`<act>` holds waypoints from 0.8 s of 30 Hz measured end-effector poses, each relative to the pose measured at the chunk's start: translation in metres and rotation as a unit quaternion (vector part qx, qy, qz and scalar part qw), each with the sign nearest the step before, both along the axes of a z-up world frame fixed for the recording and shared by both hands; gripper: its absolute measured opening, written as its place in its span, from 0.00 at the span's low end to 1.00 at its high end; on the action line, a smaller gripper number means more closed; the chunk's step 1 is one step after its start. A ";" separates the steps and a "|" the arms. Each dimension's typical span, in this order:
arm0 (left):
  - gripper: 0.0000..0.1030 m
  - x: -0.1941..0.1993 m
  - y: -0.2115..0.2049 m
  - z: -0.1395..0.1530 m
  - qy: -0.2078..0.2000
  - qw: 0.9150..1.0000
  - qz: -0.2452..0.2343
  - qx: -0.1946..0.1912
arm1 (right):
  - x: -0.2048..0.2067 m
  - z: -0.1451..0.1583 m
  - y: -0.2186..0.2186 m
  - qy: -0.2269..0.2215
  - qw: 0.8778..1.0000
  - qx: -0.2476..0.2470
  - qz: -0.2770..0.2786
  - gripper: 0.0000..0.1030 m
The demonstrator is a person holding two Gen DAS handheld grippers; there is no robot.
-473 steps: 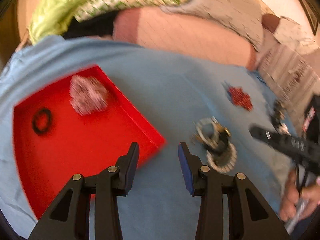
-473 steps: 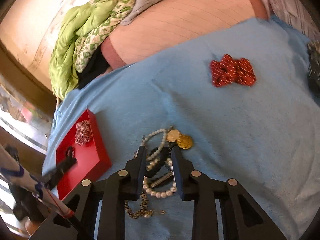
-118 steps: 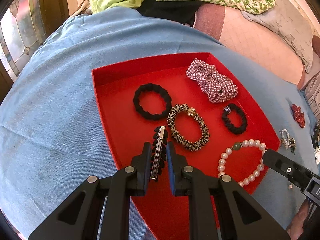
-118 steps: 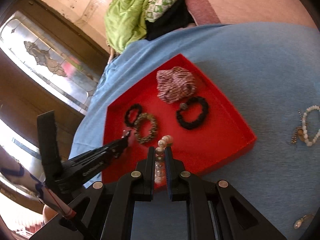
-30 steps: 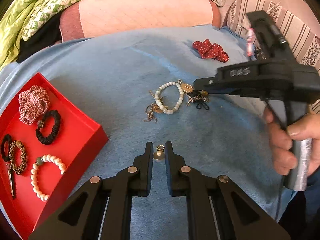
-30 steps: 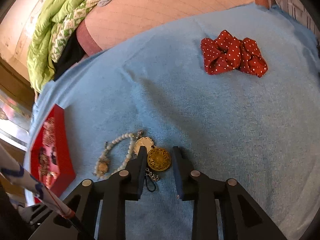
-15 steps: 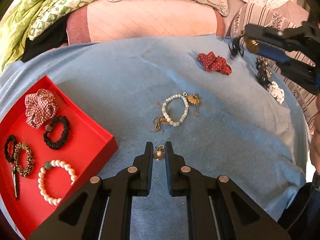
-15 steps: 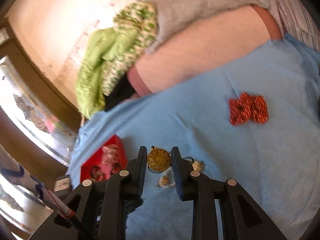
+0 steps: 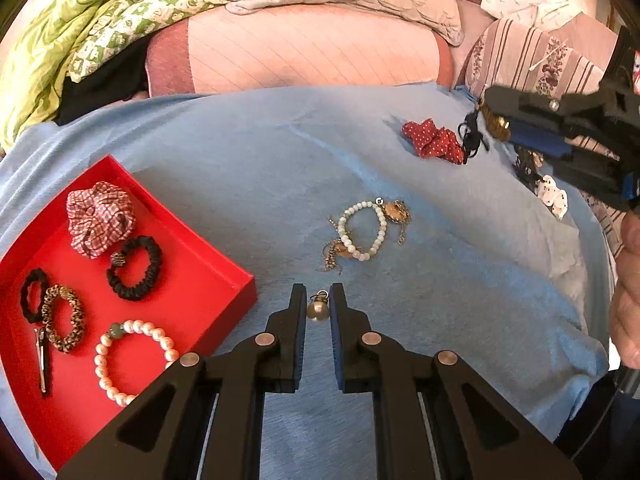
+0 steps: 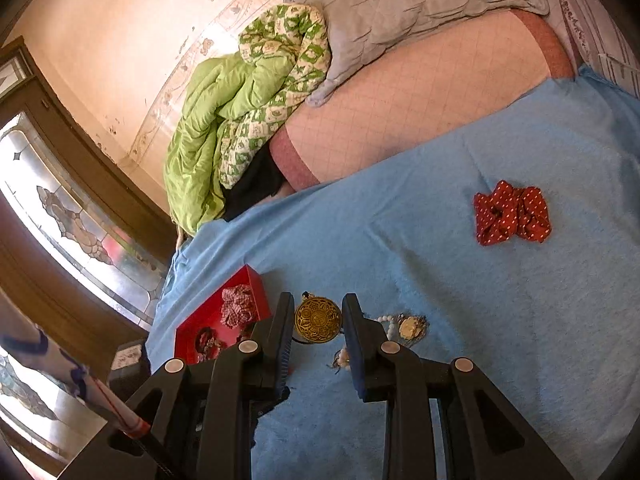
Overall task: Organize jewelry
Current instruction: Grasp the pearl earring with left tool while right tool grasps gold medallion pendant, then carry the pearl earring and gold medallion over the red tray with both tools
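My left gripper [image 9: 318, 306] is shut on a small pearl pendant [image 9: 318, 311], held just right of the red tray [image 9: 224, 268]. The tray holds a checked scrunchie [image 9: 100, 218], black hair ties [image 9: 134, 268], a leopard bracelet [image 9: 64, 318], a hair clip [image 9: 42, 360] and a pearl bracelet [image 9: 132, 360]. My right gripper [image 10: 318, 318] is shut on a round gold medallion [image 10: 318, 320], lifted above the blue cloth [image 10: 480, 300]; it shows at the right of the left wrist view [image 9: 496, 120]. A white bead bracelet with chains [image 9: 362, 232] lies on the cloth.
A red dotted scrunchie [image 9: 434, 144] lies far right on the cloth, also in the right wrist view [image 10: 512, 212]. More small items [image 9: 552, 196] sit at the cloth's right edge. Pillows and a green quilt [image 9: 80, 32] pile behind. The tray shows in the right wrist view [image 10: 256, 284].
My right gripper has lifted the gold medallion off the cloth and carried it up and away to the right. My left gripper holds the pearl pendant and has drawn back a little.
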State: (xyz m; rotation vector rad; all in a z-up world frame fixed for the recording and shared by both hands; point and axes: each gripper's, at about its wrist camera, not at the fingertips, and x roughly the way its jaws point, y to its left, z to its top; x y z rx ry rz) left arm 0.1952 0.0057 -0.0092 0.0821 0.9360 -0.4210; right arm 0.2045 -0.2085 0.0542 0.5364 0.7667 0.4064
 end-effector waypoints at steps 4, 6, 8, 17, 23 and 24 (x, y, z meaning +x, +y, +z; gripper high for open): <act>0.11 -0.002 0.010 0.006 -0.006 1.000 0.009 -0.004 | 0.000 -0.003 0.011 0.004 1.000 -0.004 0.009 0.26; 0.11 -0.004 0.017 0.008 -0.009 1.000 0.014 -0.004 | 0.000 -0.003 0.019 0.004 1.000 -0.007 0.016 0.26; 0.11 -0.005 0.025 0.011 -0.012 1.000 0.020 -0.007 | 0.000 -0.004 0.028 0.004 1.000 -0.012 0.022 0.26; 0.11 -0.005 0.076 0.018 -0.016 0.997 0.070 -0.022 | -0.003 -0.015 0.080 0.009 0.998 -0.029 0.062 0.26; 0.11 -0.009 0.107 0.015 -0.011 0.995 0.096 -0.021 | -0.004 -0.025 0.118 0.013 0.995 -0.036 0.092 0.26; 0.11 -0.009 0.112 0.014 -0.010 0.995 0.101 -0.021 | -0.004 -0.027 0.125 0.014 0.994 -0.036 0.098 0.26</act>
